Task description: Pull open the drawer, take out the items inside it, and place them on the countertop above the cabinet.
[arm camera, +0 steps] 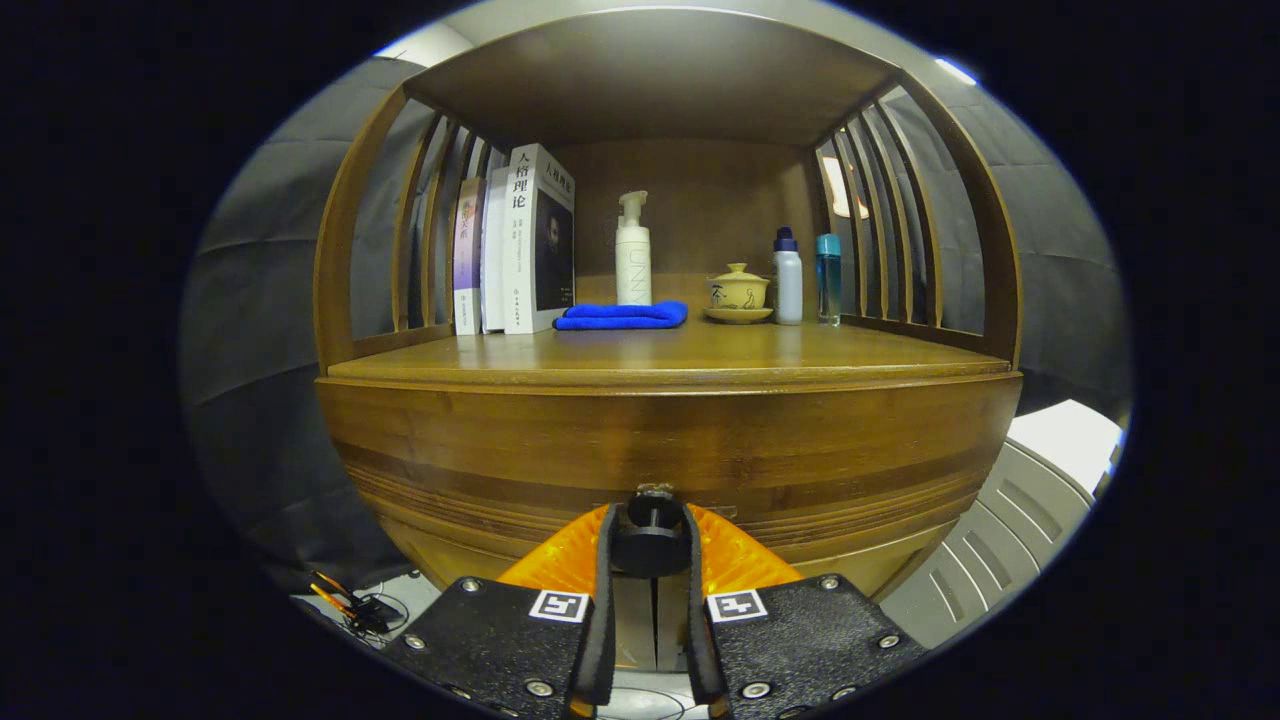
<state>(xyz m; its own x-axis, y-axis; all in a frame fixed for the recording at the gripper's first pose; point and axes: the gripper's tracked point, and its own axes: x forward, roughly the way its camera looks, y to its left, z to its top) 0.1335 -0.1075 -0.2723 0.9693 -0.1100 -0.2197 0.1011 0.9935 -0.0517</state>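
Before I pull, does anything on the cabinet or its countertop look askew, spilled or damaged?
Nothing stands out. The gripper has its jaws closed on the round black drawer knob. On the wooden countertop, the upright books, folded blue cloth, white pump bottle and lidded yellow teacup sit tidy.

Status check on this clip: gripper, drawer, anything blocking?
Gripper shut on drawer knob, both fingers pressing it. Drawer front looks closed, contents hidden. Countertop front bare; blue cloth and books sit further back.
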